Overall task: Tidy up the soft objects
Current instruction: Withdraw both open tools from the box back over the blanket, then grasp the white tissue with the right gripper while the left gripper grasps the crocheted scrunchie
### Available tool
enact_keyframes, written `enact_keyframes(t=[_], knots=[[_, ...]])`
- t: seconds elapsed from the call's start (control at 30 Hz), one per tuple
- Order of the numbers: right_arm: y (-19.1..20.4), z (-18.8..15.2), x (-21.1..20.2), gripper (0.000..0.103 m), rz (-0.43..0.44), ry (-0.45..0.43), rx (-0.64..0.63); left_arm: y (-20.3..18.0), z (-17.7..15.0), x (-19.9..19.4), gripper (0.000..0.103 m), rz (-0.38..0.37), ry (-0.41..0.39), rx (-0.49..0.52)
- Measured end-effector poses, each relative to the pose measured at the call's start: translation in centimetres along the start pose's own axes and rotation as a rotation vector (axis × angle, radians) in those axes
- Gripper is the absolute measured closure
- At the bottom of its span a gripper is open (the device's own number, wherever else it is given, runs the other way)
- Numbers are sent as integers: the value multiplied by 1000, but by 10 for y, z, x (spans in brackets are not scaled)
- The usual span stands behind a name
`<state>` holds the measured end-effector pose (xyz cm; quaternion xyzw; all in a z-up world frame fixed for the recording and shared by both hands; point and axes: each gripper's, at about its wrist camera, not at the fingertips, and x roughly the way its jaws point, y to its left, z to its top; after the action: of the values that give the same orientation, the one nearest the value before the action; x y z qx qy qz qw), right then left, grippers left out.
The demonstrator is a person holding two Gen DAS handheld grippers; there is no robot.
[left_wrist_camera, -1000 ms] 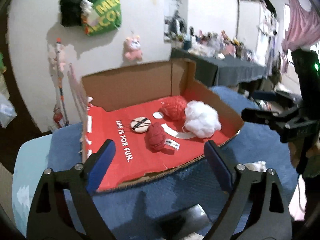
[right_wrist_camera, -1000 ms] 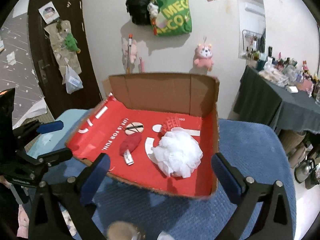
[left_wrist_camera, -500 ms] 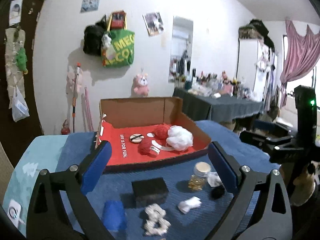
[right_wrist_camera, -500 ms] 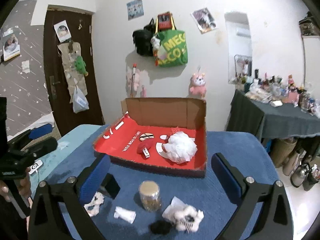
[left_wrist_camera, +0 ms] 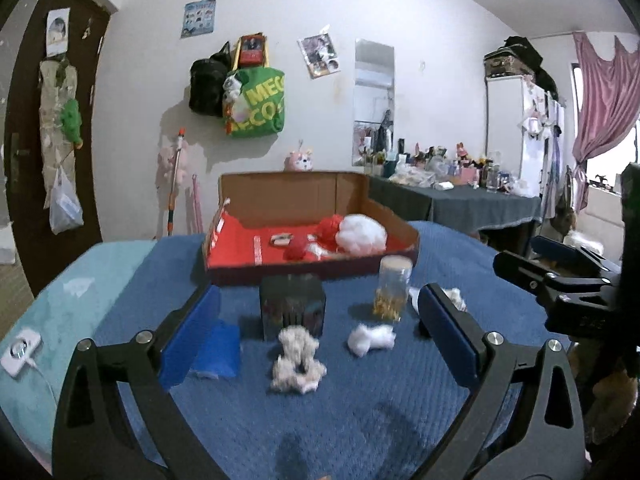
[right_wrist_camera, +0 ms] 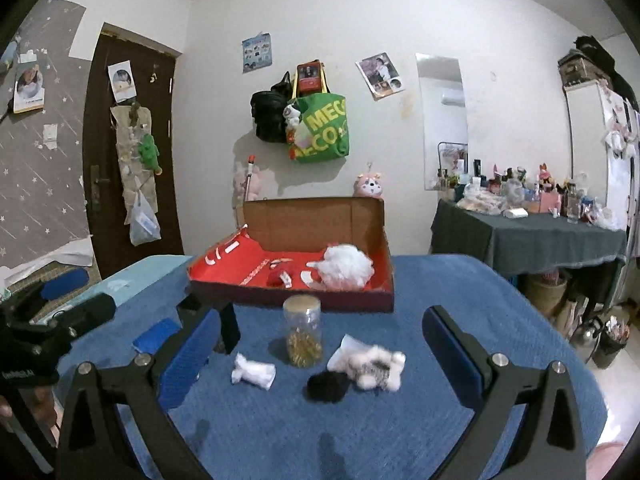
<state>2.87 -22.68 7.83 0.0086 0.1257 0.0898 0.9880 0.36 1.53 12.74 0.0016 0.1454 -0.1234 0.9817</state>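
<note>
My left gripper is a black plastic frame with two long arms, each pierced by a triangular cut-out and fastened with round silver screws near the tips. Flat blue pads line the inner faces of its fingers. My right gripper is built the same: black arms, silver screws, blue pads. From the side, its black body carries small white lettering, too blurred to read

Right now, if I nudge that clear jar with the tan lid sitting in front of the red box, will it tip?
The jar is tall and narrow on a soft blue blanket, so it may tip. It is round, so it would probably roll. It looks only part full.
</note>
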Motion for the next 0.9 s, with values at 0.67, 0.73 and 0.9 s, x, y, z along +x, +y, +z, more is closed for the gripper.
enact_keyframes(t=[0.67,0.73,0.9], knots=[[-7,-75,37,0,-44,178,76,21,-66,49,2,73,216,-89],[-6,-75,39,0,-42,187,69,23,-65,50,2,68,224,-94],[-1,-71,48,0,-15,221,49,28,-57,55,3,53,236,-81]])
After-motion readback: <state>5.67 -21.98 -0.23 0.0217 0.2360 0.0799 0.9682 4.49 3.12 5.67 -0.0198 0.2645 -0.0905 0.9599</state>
